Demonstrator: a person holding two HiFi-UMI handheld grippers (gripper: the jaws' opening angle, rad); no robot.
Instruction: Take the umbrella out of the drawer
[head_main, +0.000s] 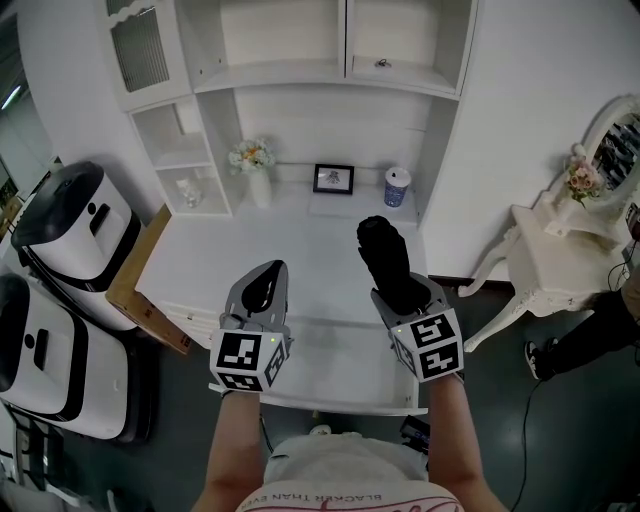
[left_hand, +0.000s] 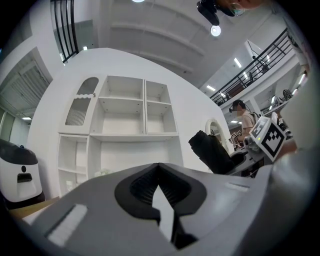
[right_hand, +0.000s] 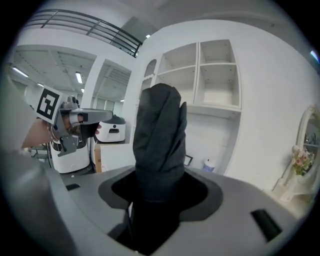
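A folded black umbrella stands up out of my right gripper, which is shut on its lower part above the white desk. In the right gripper view the umbrella fills the space between the jaws of that gripper, rising toward the shelves. My left gripper hovers to its left at about the same height, shut with nothing in it; in its own view the left gripper has its tips touching. The umbrella also shows there at the right. Below both hands the open drawer juts out.
At the back of the desk stand a flower vase, a picture frame and a blue-and-white cup, under a white shelf unit. White machines and a wooden panel are at the left, a dressing table at the right.
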